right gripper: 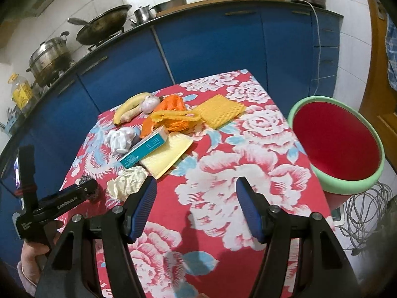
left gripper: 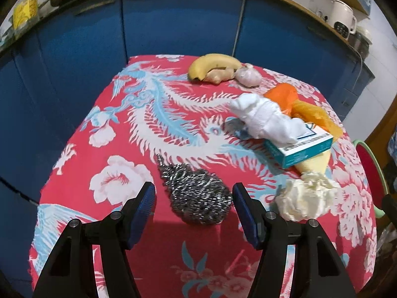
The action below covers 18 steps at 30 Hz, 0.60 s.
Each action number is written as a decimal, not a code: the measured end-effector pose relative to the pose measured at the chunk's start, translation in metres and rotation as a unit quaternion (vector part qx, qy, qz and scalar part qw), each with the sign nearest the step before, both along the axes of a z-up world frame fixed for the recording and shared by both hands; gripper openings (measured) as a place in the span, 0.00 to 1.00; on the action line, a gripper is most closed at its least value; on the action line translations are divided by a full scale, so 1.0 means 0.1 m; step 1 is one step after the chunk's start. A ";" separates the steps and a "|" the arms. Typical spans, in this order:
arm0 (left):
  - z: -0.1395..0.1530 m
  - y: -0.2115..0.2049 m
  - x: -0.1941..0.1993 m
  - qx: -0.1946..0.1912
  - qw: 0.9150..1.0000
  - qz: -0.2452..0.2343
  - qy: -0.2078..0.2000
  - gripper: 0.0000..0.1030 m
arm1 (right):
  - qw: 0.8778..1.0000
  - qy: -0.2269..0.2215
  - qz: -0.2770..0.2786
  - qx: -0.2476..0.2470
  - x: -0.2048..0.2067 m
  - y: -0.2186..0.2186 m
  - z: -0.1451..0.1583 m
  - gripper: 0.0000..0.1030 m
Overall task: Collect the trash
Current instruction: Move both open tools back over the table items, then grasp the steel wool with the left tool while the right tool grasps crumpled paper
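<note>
My left gripper (left gripper: pixel 194 198) is open, its jaws on either side of a steel wool scourer (left gripper: pixel 198 196) lying on the red flowered tablecloth (left gripper: pixel 119 129). A cream crumpled paper ball (left gripper: pixel 305 200) lies to its right, also in the right wrist view (right gripper: pixel 127 182). A white crumpled tissue (left gripper: pixel 265 118) rests on a teal box (left gripper: pixel 300 149). Orange and yellow plastic bags (right gripper: pixel 173 116) and yellow foam sheets (right gripper: pixel 219 110) lie behind. My right gripper (right gripper: pixel 196 195) is open and empty above bare cloth. A red bin with a green rim (right gripper: pixel 337 144) stands right of the table.
A banana (left gripper: pixel 213 64), ginger (left gripper: pixel 220 74) and garlic (left gripper: pixel 248 75) sit at the table's far edge. Blue cabinets (right gripper: pixel 211 44) stand behind, with pots (right gripper: pixel 49 57) and a wok (right gripper: pixel 104 24) on the counter. Cables (right gripper: pixel 367 213) lie on the floor by the bin.
</note>
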<state>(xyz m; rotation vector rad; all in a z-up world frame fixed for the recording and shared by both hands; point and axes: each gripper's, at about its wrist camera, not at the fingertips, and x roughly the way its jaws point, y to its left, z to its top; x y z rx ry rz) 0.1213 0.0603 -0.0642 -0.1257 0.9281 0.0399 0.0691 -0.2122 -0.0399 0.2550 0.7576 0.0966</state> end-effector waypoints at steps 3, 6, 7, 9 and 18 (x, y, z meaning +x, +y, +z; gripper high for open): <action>-0.05 0.04 0.01 -0.010 1.000 -0.001 0.002 0.64 | 1.000 0.004 0.009 -0.003 0.04 0.10 -0.01 0.66; -0.06 0.07 0.02 -0.016 1.000 0.001 -0.002 0.64 | 1.000 0.005 0.022 -0.009 0.09 0.21 -0.04 0.66; -0.06 0.08 0.02 -0.017 1.000 0.003 -0.004 0.64 | 1.000 0.006 0.025 -0.011 0.10 0.24 -0.05 0.66; -0.07 0.11 0.02 -0.022 1.000 0.002 -0.007 0.64 | 0.999 0.010 0.031 -0.012 0.13 0.31 -0.08 0.66; -0.13 0.18 0.03 -0.043 0.999 -0.009 -0.009 0.64 | 0.998 0.019 0.064 -0.022 0.27 0.63 -0.16 0.66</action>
